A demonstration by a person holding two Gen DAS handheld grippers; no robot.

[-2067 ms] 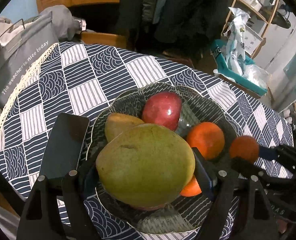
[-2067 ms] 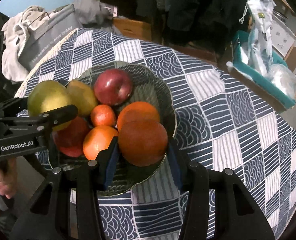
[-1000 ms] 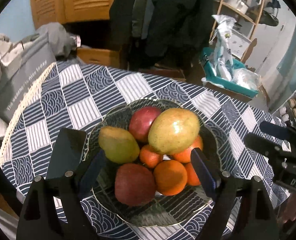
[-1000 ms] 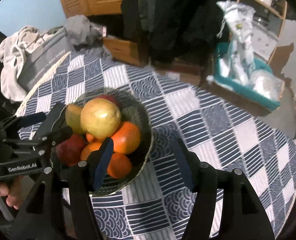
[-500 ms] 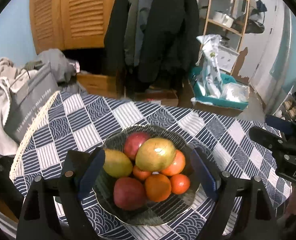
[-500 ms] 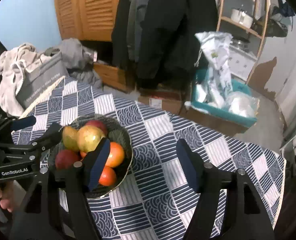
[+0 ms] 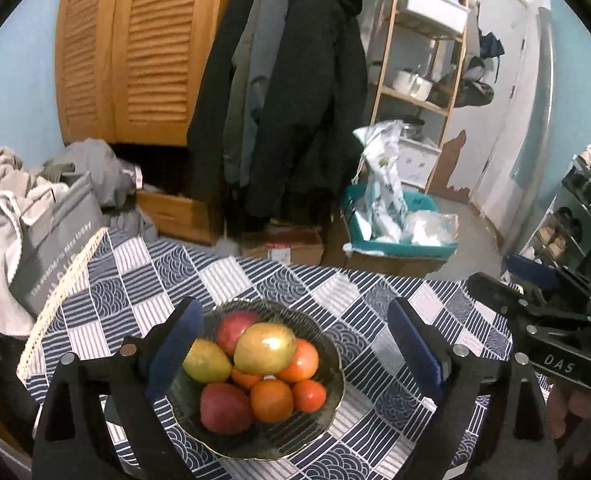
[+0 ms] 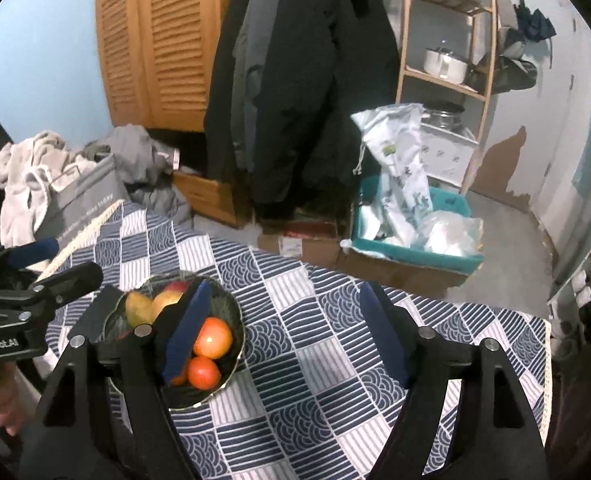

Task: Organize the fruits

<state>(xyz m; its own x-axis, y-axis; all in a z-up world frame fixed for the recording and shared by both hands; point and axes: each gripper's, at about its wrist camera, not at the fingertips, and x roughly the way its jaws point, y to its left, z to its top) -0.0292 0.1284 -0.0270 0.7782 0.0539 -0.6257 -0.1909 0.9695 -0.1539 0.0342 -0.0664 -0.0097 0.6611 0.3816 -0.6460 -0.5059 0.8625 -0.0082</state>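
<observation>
With all the fruit piled in the bowl [image 7: 331, 392] at lower centre, both grippers [image 7: 295, 352] [image 8: 283, 332] gape wide and empty, best held clear of it.

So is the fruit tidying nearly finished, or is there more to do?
It looks about finished. The mango, pear, apples and oranges are all piled in the glass bowl, and no loose fruit shows on the tablecloth. Nothing is in hand: the left tongs and right tongs are both open and empty, held above the table. Nothing visible seems left.
</observation>
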